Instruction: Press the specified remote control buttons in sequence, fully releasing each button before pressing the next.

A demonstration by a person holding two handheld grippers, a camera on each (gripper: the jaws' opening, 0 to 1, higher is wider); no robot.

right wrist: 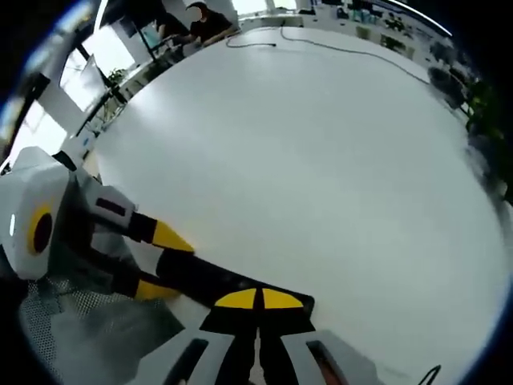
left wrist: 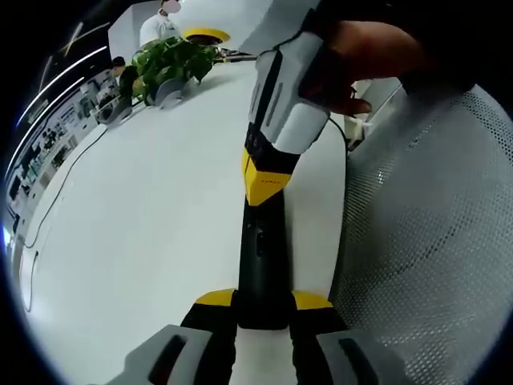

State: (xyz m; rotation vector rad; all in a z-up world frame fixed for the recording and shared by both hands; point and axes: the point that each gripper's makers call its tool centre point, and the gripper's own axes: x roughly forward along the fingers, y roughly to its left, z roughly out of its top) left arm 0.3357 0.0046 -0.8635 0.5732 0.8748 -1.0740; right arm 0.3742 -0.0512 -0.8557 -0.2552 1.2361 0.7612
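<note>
The remote control is black. Both hand-held grippers, left and right, are grey with yellow tips. The bench is plain white; the plant is green.

Your remote control is a long, slim black bar, held off the white bench with one end clamped between yellow tips. In the right gripper view it runs slantwise above the bench.

surface: wide, white, glossy
potted plant: stands at the far end in the left gripper view
cable: thin, black, trails along one edge
second cable: lies near the far edge
</note>
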